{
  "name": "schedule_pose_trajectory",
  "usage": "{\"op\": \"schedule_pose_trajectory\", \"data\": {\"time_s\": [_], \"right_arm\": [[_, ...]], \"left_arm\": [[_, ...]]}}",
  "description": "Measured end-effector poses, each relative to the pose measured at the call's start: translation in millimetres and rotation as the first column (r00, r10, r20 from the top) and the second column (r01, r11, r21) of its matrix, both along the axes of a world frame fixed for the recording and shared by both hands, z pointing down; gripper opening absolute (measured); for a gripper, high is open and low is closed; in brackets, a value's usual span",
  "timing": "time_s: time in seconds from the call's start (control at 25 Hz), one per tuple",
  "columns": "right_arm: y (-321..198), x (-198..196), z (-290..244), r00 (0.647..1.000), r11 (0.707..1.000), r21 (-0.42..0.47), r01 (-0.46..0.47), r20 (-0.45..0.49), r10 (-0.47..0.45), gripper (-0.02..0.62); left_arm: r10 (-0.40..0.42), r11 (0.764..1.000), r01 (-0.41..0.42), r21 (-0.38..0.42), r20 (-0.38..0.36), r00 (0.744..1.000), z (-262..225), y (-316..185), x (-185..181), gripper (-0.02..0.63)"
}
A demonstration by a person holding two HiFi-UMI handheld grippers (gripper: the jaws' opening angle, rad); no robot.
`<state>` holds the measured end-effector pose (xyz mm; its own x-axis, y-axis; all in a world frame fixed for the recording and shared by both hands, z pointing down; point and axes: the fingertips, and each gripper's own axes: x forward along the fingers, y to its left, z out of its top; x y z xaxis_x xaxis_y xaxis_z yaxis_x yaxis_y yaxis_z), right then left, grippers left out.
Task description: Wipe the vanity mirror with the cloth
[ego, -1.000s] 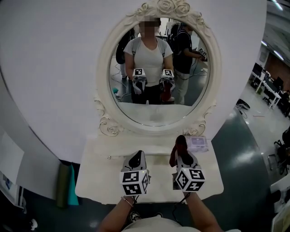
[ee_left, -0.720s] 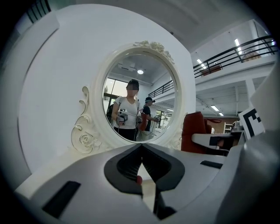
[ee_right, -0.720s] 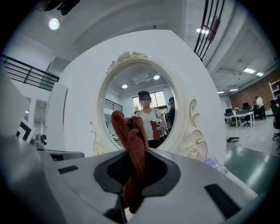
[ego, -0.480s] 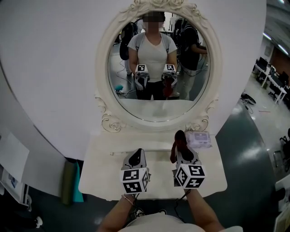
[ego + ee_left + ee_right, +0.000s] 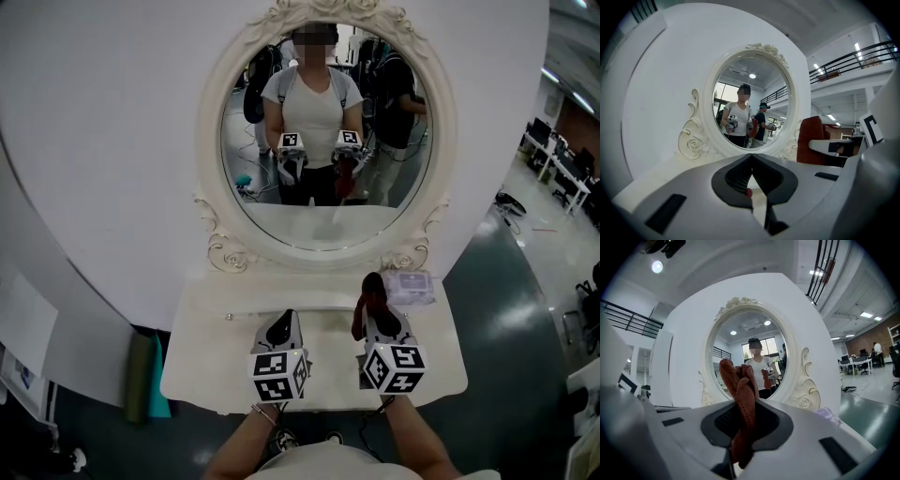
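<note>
Cloth, rust-red, stands upright, pinched in the closed jaws of the right gripper. It is in front of the vanity mirror, below the glass and apart from it. Left gripper is also before the mirror; jaws pressed together, nothing between them. Both sit over the white vanity top under the mirror. Small packet lies by the mirror's lower right base.
</note>
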<state>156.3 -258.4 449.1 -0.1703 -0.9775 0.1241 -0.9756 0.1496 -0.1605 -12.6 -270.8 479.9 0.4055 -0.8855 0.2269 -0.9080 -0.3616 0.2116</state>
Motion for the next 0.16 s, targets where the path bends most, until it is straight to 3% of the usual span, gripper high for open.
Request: {"op": "schedule_pose_trajectory", "data": {"time_s": [0.16], "right_arm": [[4.2, -1.7, 0.8, 1.000, 1.000, 0.003, 0.007, 0.012, -0.007, 0.057]], "left_arm": [[0.005, 1.000, -0.005, -0.005, -0.001, 1.000, 3.3, 3.7, 1.1, 0.011]]}}
